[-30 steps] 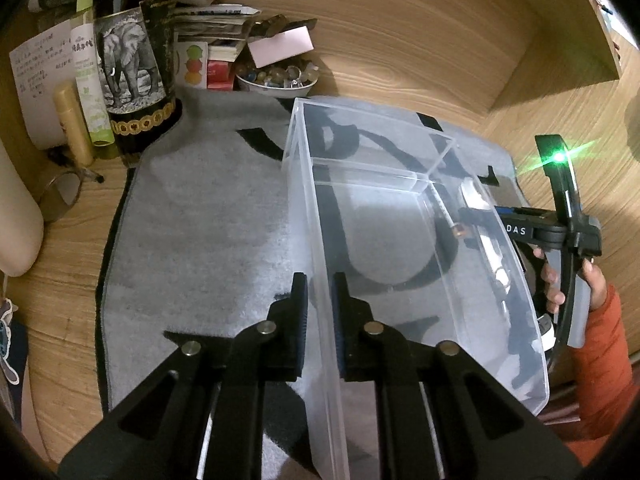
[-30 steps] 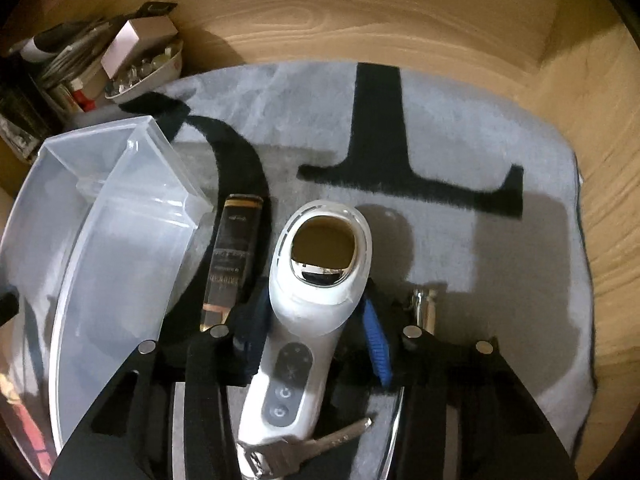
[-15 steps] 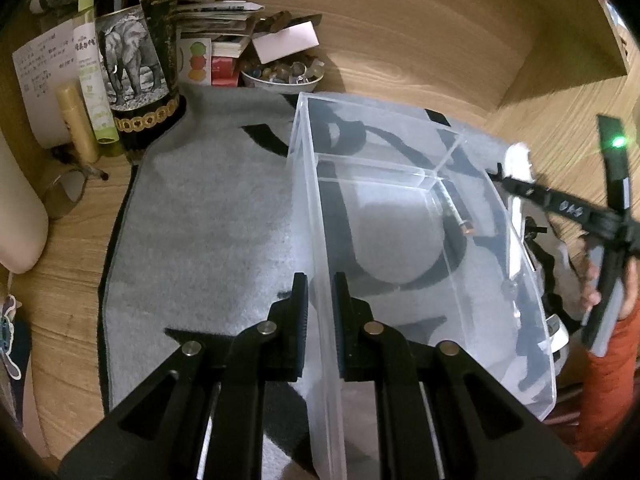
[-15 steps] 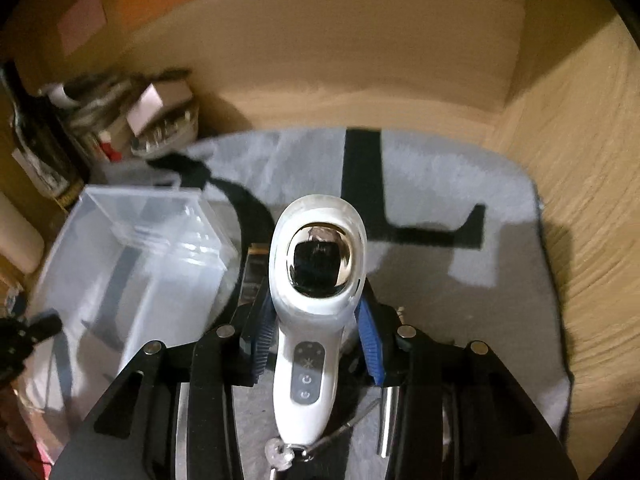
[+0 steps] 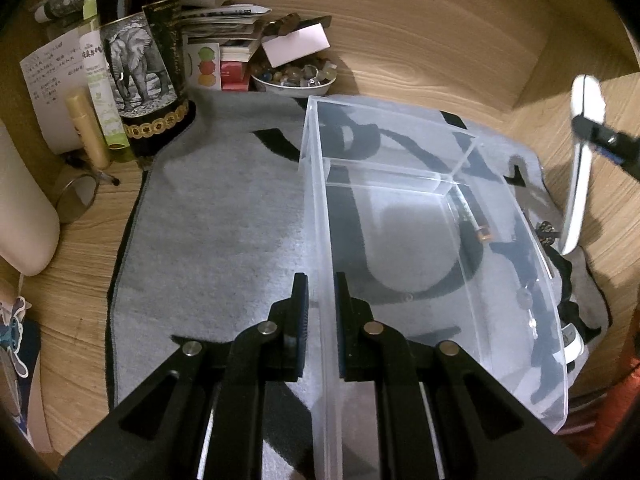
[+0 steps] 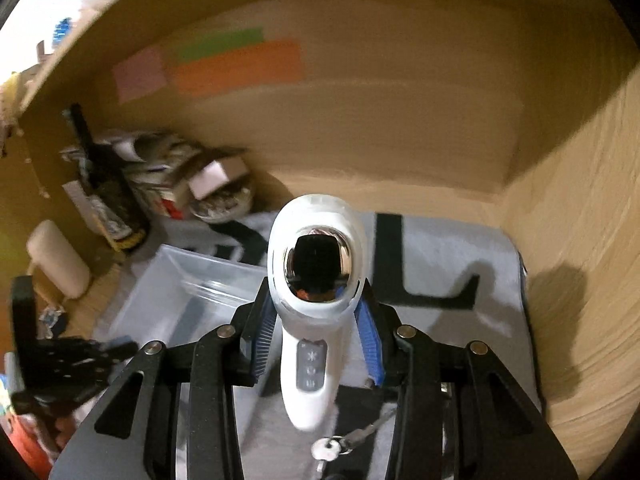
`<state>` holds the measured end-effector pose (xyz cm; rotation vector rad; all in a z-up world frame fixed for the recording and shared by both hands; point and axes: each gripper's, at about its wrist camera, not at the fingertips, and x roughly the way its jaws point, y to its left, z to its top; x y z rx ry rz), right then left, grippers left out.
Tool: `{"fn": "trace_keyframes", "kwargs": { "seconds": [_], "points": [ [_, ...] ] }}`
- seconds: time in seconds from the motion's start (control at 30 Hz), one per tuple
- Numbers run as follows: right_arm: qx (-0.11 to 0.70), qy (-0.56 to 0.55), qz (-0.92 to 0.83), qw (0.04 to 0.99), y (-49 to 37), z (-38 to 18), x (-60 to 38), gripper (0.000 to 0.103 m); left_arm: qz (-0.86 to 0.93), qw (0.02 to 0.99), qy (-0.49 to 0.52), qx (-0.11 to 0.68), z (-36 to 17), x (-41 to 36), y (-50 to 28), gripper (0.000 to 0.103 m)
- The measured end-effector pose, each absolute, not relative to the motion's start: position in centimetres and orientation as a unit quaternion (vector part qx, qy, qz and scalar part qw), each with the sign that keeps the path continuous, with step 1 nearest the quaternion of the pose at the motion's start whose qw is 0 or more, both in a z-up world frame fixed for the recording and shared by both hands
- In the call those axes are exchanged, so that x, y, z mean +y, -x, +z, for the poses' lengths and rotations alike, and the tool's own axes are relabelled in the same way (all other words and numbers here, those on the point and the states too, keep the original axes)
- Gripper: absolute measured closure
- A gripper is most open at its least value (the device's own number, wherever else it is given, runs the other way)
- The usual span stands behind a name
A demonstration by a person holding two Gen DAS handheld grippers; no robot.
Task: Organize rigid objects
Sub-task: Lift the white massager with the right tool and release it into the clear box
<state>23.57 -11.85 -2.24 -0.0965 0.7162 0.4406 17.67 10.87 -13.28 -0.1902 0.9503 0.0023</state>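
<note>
My left gripper (image 5: 320,312) is shut on the left wall of a clear plastic bin (image 5: 424,216) that sits on a grey mat (image 5: 216,232). The bin also shows low left in the right wrist view (image 6: 188,292). My right gripper (image 6: 316,328) is shut on a white handheld device (image 6: 316,280) with a shiny metal head and grey buttons, held high above the mat (image 6: 472,264). That device (image 5: 582,160) shows at the right edge of the left wrist view, to the right of the bin. A slim dark tube (image 5: 470,216) lies beyond the bin's right wall.
A dark bottle with an elephant label (image 5: 140,64), tubes, papers and a bowl of small items (image 5: 296,78) crowd the back left. A key (image 6: 328,446) lies on the mat under the right gripper. Wooden walls enclose the back and right.
My right gripper has lifted the white device well above the mat and tilted upward. My left gripper has kept its hold on the bin wall, which has barely moved.
</note>
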Motion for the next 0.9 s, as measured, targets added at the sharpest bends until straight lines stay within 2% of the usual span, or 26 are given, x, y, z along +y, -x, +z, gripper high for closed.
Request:
{"fn": "trace_keyframes", "kwargs": {
  "seconds": [0.23, 0.4, 0.9],
  "points": [
    [0.306, 0.063, 0.256, 0.915, -20.7, 0.4, -8.8, 0.068, 0.001, 0.886, 0.081, 0.457, -13.3, 10.7, -17.7, 0.091],
    [0.306, 0.075, 0.275, 0.909, -20.0, -0.1, -6.6, 0.068, 0.0, 0.885, 0.082, 0.458, -13.3, 10.8, -17.7, 0.091],
    [0.406, 0.108, 0.276, 0.864, -22.8, -7.2, -1.9, 0.068, -0.023, 0.878, 0.082, 0.471, -13.5, 10.9, -17.8, 0.091]
  ]
}}
